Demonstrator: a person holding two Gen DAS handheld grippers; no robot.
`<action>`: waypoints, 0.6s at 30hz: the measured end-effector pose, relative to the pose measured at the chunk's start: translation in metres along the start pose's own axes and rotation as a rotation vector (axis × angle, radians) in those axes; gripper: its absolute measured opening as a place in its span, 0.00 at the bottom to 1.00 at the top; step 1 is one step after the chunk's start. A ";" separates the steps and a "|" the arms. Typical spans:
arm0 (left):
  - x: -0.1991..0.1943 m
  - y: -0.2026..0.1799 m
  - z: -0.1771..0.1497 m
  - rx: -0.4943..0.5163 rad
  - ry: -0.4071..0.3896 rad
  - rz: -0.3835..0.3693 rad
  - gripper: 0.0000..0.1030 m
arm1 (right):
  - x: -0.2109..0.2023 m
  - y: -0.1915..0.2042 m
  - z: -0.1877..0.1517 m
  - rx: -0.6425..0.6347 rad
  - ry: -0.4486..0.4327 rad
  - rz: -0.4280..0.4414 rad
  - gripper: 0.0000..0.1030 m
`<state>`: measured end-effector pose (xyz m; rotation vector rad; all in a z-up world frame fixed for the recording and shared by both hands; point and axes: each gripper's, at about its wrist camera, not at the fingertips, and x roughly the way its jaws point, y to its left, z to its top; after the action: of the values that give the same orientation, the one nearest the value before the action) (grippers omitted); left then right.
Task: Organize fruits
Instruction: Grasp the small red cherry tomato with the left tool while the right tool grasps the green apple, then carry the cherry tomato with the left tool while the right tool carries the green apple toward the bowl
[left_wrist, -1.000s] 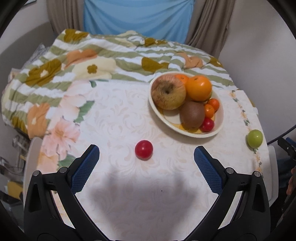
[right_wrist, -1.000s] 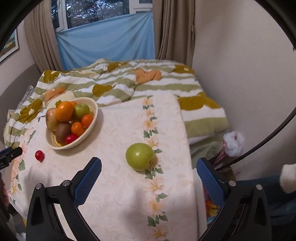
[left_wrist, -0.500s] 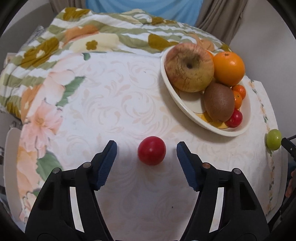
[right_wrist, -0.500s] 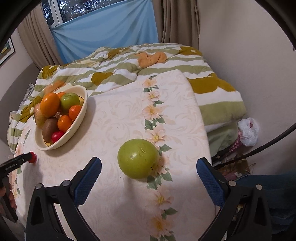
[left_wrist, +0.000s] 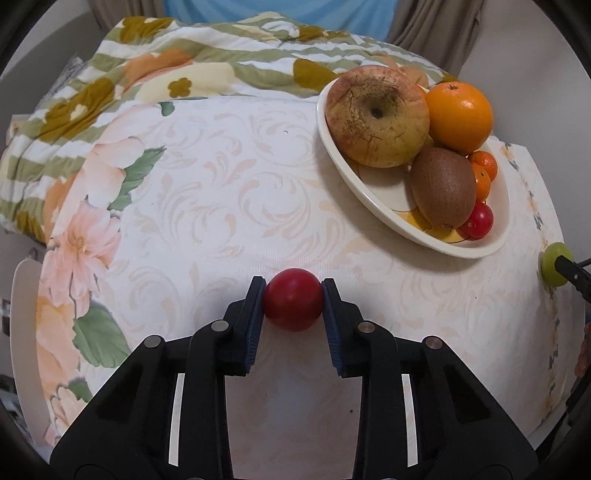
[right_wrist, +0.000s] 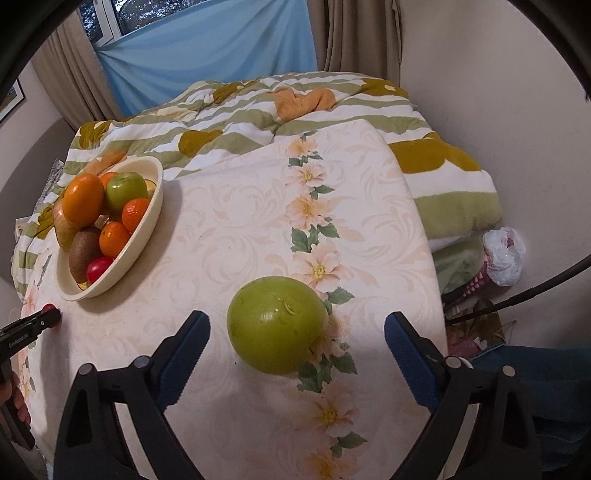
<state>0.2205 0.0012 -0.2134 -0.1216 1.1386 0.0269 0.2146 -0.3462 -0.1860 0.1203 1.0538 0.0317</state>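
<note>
My left gripper (left_wrist: 293, 300) is shut on a small red tomato (left_wrist: 293, 299) that rests on the floral tablecloth. A cream bowl (left_wrist: 495, 242) to the upper right holds an apple, an orange, a kiwi, small tangerines and a red tomato. My right gripper (right_wrist: 295, 345) is open, its jaws on either side of a green apple (right_wrist: 277, 324) lying on the cloth, not touching it. The bowl (right_wrist: 147, 221) stands at the left of the right wrist view, and the left gripper holds the tomato (right_wrist: 48, 309) at the far left.
A green-striped floral blanket (right_wrist: 258, 110) lies bunched behind the table. The table's right edge (right_wrist: 430, 266) drops off close to the green apple, with a plastic bag (right_wrist: 504, 254) on the floor beyond. A wall stands to the right.
My left gripper moved forward around the red tomato and closed on it. My right gripper came closer to the green apple, which is now between the open jaws.
</note>
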 end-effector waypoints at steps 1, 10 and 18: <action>0.000 0.000 0.000 0.000 0.000 -0.001 0.36 | 0.002 0.000 0.001 -0.002 0.002 -0.002 0.91; -0.011 -0.003 -0.011 0.000 -0.015 -0.013 0.36 | 0.018 0.011 0.004 -0.047 0.035 0.016 0.65; -0.036 -0.004 -0.011 -0.005 -0.049 -0.015 0.36 | 0.008 0.017 0.004 -0.086 0.023 0.031 0.52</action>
<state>0.1957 -0.0029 -0.1851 -0.1330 1.0885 0.0195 0.2228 -0.3294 -0.1889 0.0586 1.0717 0.1068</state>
